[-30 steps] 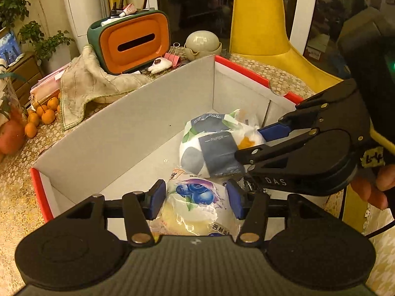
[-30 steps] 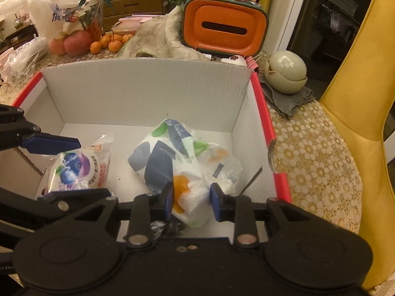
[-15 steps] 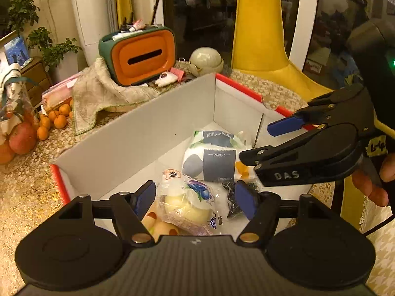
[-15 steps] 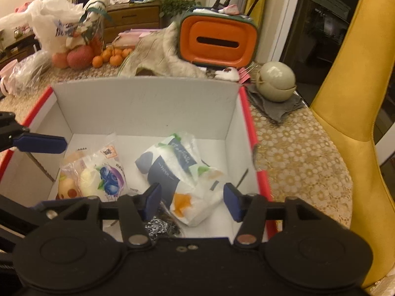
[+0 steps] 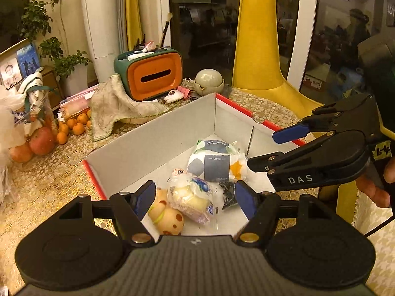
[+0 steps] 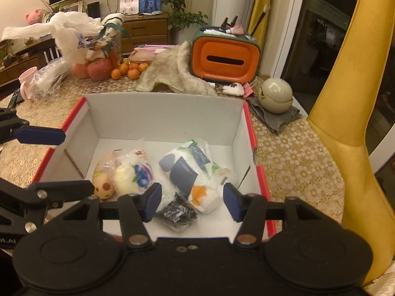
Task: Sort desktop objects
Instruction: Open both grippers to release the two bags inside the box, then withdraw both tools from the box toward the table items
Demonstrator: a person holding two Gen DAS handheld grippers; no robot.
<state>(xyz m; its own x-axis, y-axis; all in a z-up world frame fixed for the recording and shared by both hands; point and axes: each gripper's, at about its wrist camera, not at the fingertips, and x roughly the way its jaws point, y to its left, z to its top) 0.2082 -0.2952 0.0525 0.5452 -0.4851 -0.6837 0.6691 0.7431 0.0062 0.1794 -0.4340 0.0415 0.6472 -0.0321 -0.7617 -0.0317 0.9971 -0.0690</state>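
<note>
A white cardboard box with red edges point(image 5: 158, 138) point(image 6: 163, 113) sits on the table. Inside lie a tissue pack printed with blue and orange shapes point(image 5: 217, 165) point(image 6: 195, 175), a bagged bun with a blueberry label point(image 5: 190, 197) point(image 6: 134, 175), a spotted beige toy point(image 5: 167, 218) point(image 6: 103, 180) and a small black packet point(image 5: 228, 193) point(image 6: 177, 213). My left gripper point(image 5: 195, 201) is open and empty above the box's near side. My right gripper point(image 6: 191, 201) is open and empty above the box; it also shows in the left wrist view point(image 5: 269, 148).
Behind the box stand an orange and green tissue holder point(image 5: 150, 76) point(image 6: 226, 56), a crumpled cloth point(image 5: 118, 106), a round green pot point(image 6: 275, 96) and a white mouse-shaped item point(image 5: 174, 95). Oranges and apples point(image 6: 108, 70) lie at the left. A yellow chair point(image 6: 355, 133) stands at the right.
Both grippers opened, let go of the bun and the tissue pack, and rose back out of the box. The toy and black packet came into view.
</note>
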